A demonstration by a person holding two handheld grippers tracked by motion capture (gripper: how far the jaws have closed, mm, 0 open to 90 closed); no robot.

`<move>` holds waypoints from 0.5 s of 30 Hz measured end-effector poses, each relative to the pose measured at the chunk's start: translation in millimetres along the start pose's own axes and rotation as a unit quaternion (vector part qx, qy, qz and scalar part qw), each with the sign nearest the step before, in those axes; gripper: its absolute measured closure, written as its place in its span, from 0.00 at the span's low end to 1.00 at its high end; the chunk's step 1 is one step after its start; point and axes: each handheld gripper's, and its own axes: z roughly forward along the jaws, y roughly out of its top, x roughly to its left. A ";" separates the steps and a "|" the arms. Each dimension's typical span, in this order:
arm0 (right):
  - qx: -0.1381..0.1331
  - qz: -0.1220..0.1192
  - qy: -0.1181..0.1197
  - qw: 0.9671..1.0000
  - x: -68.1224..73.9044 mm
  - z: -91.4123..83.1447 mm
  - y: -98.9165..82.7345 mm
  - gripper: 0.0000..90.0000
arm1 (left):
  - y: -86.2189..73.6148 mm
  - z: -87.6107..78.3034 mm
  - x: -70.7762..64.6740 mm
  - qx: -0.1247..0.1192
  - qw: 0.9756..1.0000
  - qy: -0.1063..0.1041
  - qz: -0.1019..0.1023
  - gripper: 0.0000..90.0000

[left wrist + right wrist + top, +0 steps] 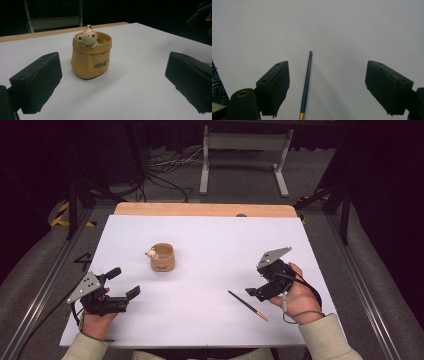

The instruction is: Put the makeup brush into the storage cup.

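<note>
A tan, bag-shaped pot (162, 258) with a small bear figure (151, 253) on its rim stands left of the middle of the white table (215, 240). In the left gripper view the pot (91, 60) stands upright ahead, between the jaws but farther off. My left gripper (125, 282) is open and empty near the front left. A dark pencil (247, 305) with a gold end lies at the front right. My right gripper (256, 285) hovers open just above it. In the right gripper view the pencil (307, 82) lies between the jaws, nearer the left one.
A wooden strip (205, 209) runs along the table's far edge. Beyond it, a grey metal stand (245, 150) and loose cables (165, 175) are on the floor. Metal rails (35, 290) flank the table on both sides.
</note>
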 end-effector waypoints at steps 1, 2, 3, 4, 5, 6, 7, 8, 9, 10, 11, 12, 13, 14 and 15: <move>0.007 -0.003 0.000 1.000 0.1 1.3 0.8 0.22 | 0.1 0.0 0.1 0.000 1.000 -0.001 0.001 0.02; 0.013 -0.003 0.000 1.000 0.5 2.3 1.3 0.22 | 0.0 0.0 0.2 0.001 1.000 -0.001 0.001 0.02; 0.022 -0.005 0.003 1.000 0.8 4.3 2.2 0.22 | 0.0 0.0 0.3 0.001 1.000 0.000 0.001 0.02; 0.027 -0.005 0.004 1.000 1.2 5.8 2.7 0.23 | 0.0 0.1 0.3 0.002 1.000 -0.001 0.001 0.02; 0.032 -0.006 0.004 0.999 1.4 6.7 3.0 0.23 | 0.0 0.1 0.3 0.003 1.000 -0.002 0.001 0.02; 0.038 -0.006 0.005 0.999 1.7 8.1 3.5 0.23 | 0.0 0.2 0.2 0.003 1.000 -0.003 0.000 0.02; 0.044 -0.006 0.006 0.999 2.0 9.4 3.9 0.24 | 0.0 0.3 0.2 0.003 1.000 -0.003 0.000 0.02; 0.049 -0.008 0.005 0.999 1.9 10.7 4.3 0.24 | 0.0 0.3 0.1 0.003 1.000 -0.003 -0.001 0.02; 0.055 -0.008 0.003 0.998 1.9 12.0 4.8 0.25 | 0.0 0.2 0.2 0.004 1.000 -0.003 -0.001 0.02; 0.059 -0.008 0.006 0.998 1.9 12.8 5.4 0.26 | 0.0 0.3 0.2 0.004 1.000 -0.003 -0.001 0.02; 0.062 -0.008 0.006 0.998 2.0 13.5 5.7 0.26 | -0.1 0.4 0.3 0.004 1.000 -0.003 -0.002 0.02; 0.068 -0.010 0.005 0.998 2.2 14.4 6.5 0.27 | -0.2 0.6 0.3 0.004 1.000 -0.003 -0.003 0.02; 0.072 -0.010 0.006 0.997 2.6 15.3 7.1 0.27 | -0.2 0.8 0.5 0.004 1.000 -0.004 -0.003 0.02; 0.075 -0.010 0.005 0.997 2.7 16.1 7.4 0.28 | -0.3 1.0 0.5 0.004 1.000 -0.004 -0.003 0.02; 0.081 -0.010 0.005 0.997 2.9 17.5 7.9 0.29 | -0.3 1.0 0.5 0.004 1.000 -0.004 -0.003 0.02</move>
